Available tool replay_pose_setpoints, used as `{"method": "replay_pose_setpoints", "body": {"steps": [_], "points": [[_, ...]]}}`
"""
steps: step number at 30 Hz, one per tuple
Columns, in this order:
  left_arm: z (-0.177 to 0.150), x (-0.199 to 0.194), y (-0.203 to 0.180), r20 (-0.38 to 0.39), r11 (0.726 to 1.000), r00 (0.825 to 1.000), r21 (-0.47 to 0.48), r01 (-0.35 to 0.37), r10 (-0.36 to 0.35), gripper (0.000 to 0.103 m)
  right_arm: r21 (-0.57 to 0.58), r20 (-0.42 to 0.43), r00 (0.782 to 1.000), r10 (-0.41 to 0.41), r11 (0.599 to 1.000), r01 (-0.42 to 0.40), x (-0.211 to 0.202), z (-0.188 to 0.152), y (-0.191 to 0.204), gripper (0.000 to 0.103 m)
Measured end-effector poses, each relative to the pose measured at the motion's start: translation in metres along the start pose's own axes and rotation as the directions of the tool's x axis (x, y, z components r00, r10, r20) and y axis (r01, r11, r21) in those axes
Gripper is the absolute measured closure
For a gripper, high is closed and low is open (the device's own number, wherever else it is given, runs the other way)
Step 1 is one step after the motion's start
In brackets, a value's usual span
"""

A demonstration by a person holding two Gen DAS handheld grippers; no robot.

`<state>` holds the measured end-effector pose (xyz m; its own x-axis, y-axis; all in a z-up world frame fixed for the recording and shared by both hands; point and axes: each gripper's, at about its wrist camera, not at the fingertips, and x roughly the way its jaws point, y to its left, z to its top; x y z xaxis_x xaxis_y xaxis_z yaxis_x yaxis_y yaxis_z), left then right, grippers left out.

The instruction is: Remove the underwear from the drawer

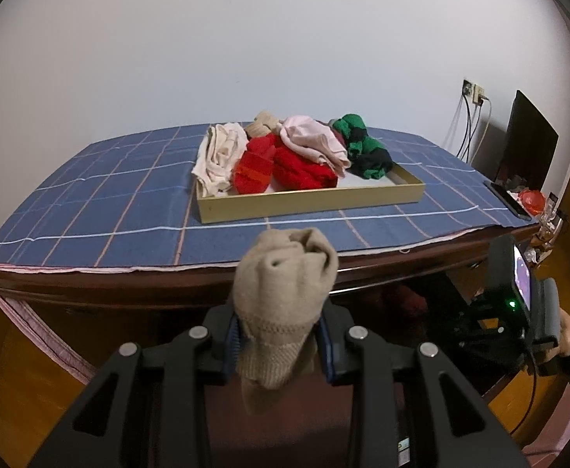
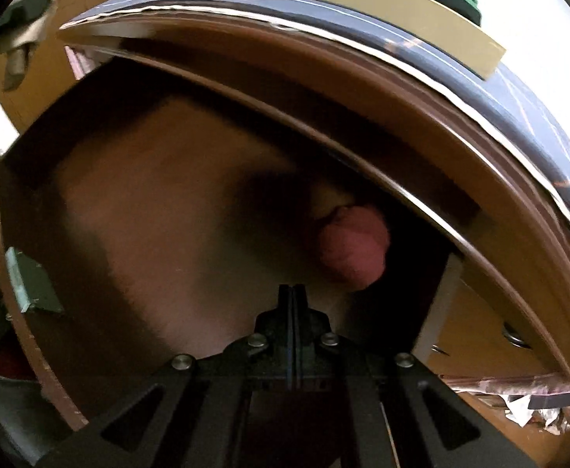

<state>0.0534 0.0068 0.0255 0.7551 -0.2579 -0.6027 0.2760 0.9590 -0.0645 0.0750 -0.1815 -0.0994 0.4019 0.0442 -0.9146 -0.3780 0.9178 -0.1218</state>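
My left gripper (image 1: 281,345) is shut on a rolled beige garment (image 1: 285,284) and holds it in front of the table edge, short of the shallow tan tray (image 1: 312,201). The tray holds a pile of cream, red, pink and green garments (image 1: 285,152). My right gripper (image 2: 292,300) is shut and empty, pointing into the open wooden drawer (image 2: 148,234) under the tabletop. A rolled dark red garment (image 2: 353,247) lies at the drawer's back right, just beyond the fingertips. The right gripper also shows in the left wrist view (image 1: 519,304), low at the right.
A blue checked cloth (image 1: 109,202) covers the table. A phone (image 1: 507,199) lies at its right edge, with a dark monitor (image 1: 526,140) and wall cables behind. The tray's side (image 2: 324,0) and the tabletop rim (image 2: 363,89) overhang the drawer.
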Motion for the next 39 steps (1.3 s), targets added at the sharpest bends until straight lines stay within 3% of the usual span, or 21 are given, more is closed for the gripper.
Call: {"method": "replay_pose_setpoints", "body": {"steps": [5, 9, 11, 12, 13, 16, 22, 26, 30, 33, 34, 39], "points": [[0.0, 0.006, 0.006, -0.017, 1.0, 1.0, -0.016, -0.009, 0.009, 0.072, -0.068, 0.008, 0.998, -0.069, 0.995, 0.07, 0.017, 0.008, 0.001, 0.1], [0.002, 0.011, 0.009, -0.022, 1.0, 1.0, -0.02, -0.011, 0.01, 0.072, -0.211, -0.007, 0.983, -0.182, 0.961, 0.176, 0.035, 0.015, 0.014, 0.095], [0.003, 0.016, 0.012, -0.033, 1.0, 0.999, -0.028, -0.01, 0.009, 0.072, -0.283, -0.023, 0.978, -0.209, 0.939, 0.195, 0.041, 0.012, 0.022, 0.074], [0.003, 0.018, 0.014, -0.04, 0.999, 0.999, -0.033, -0.01, 0.009, 0.072, -0.305, -0.028, 0.976, -0.215, 0.932, 0.197, 0.043, 0.011, 0.023, 0.052], [0.004, 0.02, 0.015, -0.044, 0.999, 0.999, -0.037, -0.01, 0.008, 0.072, -0.339, -0.022, 0.975, -0.223, 0.919, 0.202, 0.044, 0.007, 0.028, 0.041], [0.008, 0.024, 0.018, -0.045, 0.999, 0.999, -0.042, -0.011, 0.009, 0.072, -0.404, 0.021, 0.969, -0.248, 0.884, 0.235, 0.045, 0.001, 0.029, 0.042], [0.013, 0.036, 0.018, -0.059, 0.999, 0.998, -0.041, -0.006, 0.004, 0.072, -0.439, -0.008, 0.958, -0.287, 0.862, 0.254, 0.065, 0.015, 0.01, 0.044], [0.015, 0.04, 0.021, -0.072, 0.999, 0.997, -0.048, -0.006, 0.002, 0.072, -0.47, -0.075, 0.957, -0.279, 0.857, 0.212, 0.086, 0.028, 0.0, 0.059], [0.019, 0.04, 0.025, -0.061, 0.998, 0.998, -0.054, -0.015, 0.012, 0.071, -0.452, -0.094, 0.968, -0.231, 0.877, 0.165, 0.101, 0.043, -0.024, 0.064], [0.02, 0.042, 0.029, -0.06, 0.998, 0.998, -0.057, -0.027, 0.024, 0.071, -0.45, -0.088, 0.973, -0.214, 0.88, 0.153, 0.092, 0.031, -0.037, 0.065], [0.02, 0.043, 0.03, -0.063, 0.998, 0.998, -0.061, -0.026, 0.022, 0.071, -0.44, -0.09, 0.976, -0.199, 0.887, 0.141, 0.09, 0.032, -0.039, 0.07], [0.018, 0.047, 0.029, -0.072, 0.998, 0.997, -0.057, -0.011, 0.006, 0.071, -0.358, -0.126, 0.992, -0.027, 0.933, -0.021, 0.066, 0.025, -0.05, 0.08]]}}
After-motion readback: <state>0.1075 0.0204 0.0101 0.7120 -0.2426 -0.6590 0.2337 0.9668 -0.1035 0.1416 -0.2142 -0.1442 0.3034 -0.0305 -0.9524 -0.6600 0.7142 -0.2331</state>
